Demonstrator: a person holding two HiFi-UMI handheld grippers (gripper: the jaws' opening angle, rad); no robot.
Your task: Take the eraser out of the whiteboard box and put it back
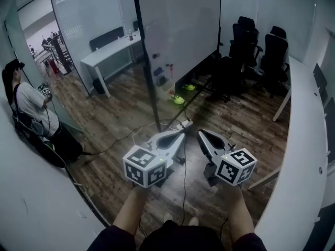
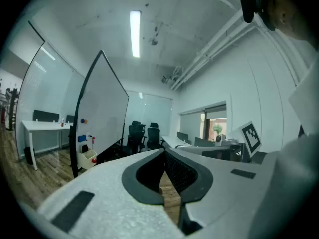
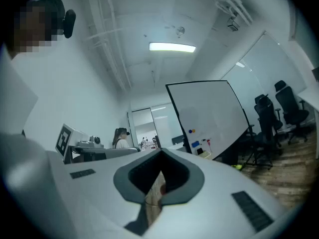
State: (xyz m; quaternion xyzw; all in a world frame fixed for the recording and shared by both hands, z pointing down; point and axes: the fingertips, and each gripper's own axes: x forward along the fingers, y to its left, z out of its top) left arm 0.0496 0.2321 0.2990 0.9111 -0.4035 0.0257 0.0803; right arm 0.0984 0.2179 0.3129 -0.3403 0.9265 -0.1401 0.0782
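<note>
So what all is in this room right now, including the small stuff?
whiteboard: one, white with a dark frame, standing mid-room ahead
whiteboard box: one, cream, low on the whiteboard
office chairs: several, black, far right
desk: one, white, far left by the glass wall
long table: one, white, along the right
power strip: one, white, on the wood floor
small floor items: two, yellow-green, under the whiteboard; too small to identify
bystander: one, white top, at the left
left tool: one, white and grey, shut, empty
right tool: one, same colours, shut, empty
</note>
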